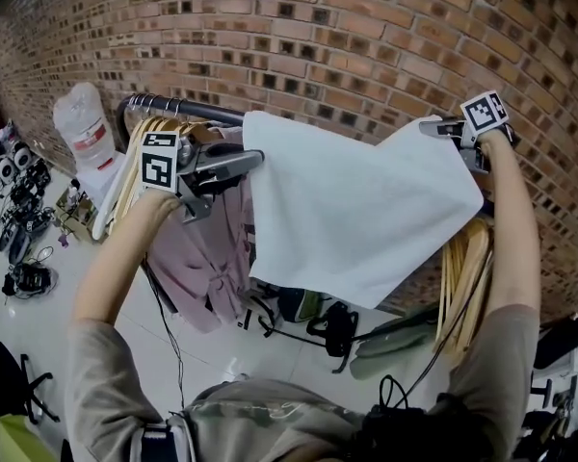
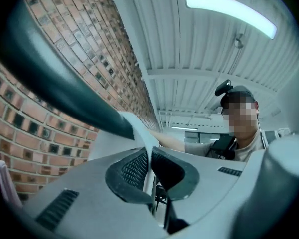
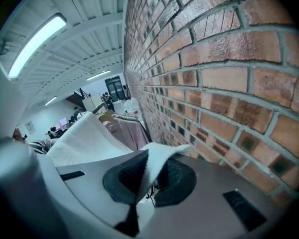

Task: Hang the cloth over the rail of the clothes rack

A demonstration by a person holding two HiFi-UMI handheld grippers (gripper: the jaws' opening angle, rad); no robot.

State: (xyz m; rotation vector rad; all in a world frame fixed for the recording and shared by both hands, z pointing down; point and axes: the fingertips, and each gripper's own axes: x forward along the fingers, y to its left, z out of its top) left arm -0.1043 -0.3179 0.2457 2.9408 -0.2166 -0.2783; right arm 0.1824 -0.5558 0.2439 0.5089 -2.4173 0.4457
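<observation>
A white cloth (image 1: 356, 210) is stretched out between my two grippers, level with the dark rail (image 1: 178, 107) of the clothes rack and in front of the brick wall. My left gripper (image 1: 255, 159) is shut on its left top corner. The left gripper view shows the cloth edge (image 2: 139, 128) pinched between the pads of the left gripper (image 2: 149, 168), just under the rail (image 2: 65, 88). My right gripper (image 1: 433, 128) is shut on the right top corner. In the right gripper view the cloth (image 3: 89, 143) runs through the right gripper's (image 3: 148, 176) closed jaws.
Wooden hangers (image 1: 140, 162) and a pink garment (image 1: 207, 258) hang on the rail at the left; more hangers (image 1: 467, 268) hang at the right. The brick wall (image 1: 347, 46) stands close behind. A white bag (image 1: 82, 123) and cluttered gear (image 1: 24, 219) lie on the floor at the left.
</observation>
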